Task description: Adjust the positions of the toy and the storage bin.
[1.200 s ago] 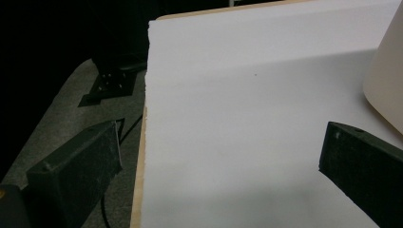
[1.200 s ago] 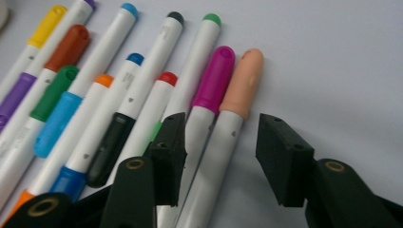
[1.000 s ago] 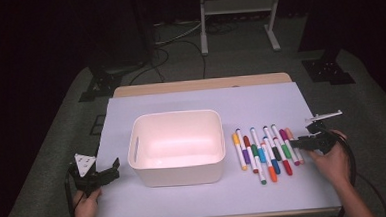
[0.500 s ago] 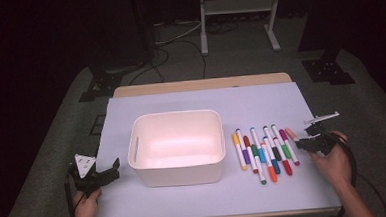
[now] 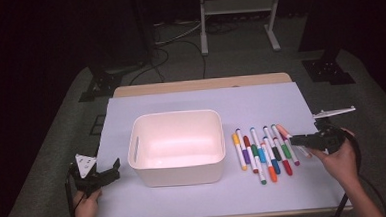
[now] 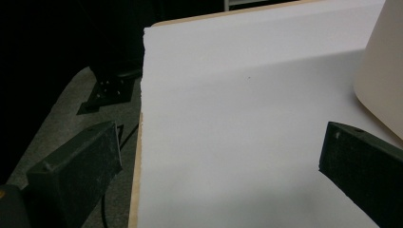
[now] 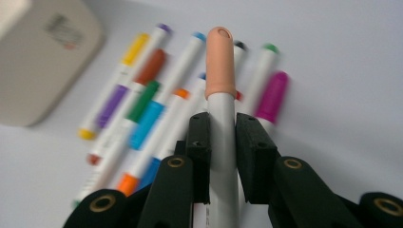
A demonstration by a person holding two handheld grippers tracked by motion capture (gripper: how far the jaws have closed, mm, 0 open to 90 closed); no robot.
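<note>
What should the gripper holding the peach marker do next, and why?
Probably carry it left over the white bin and let go. The right gripper is shut on the peach-capped marker, lifted off the row of other markers, and the bin beside them looks empty. The left gripper rests open.

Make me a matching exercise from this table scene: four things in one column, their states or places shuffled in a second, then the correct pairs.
Things:
1. white marker with a peach cap
2. white plastic bin
3. left gripper
4. row of coloured markers

States or places:
A. jaws spread, nothing between them
B. lying flat on the white table cover, between the bin and the right gripper
C. clamped between two black jaws
D. standing empty mid-table

Pairs: 1-C, 2-D, 3-A, 4-B
</note>
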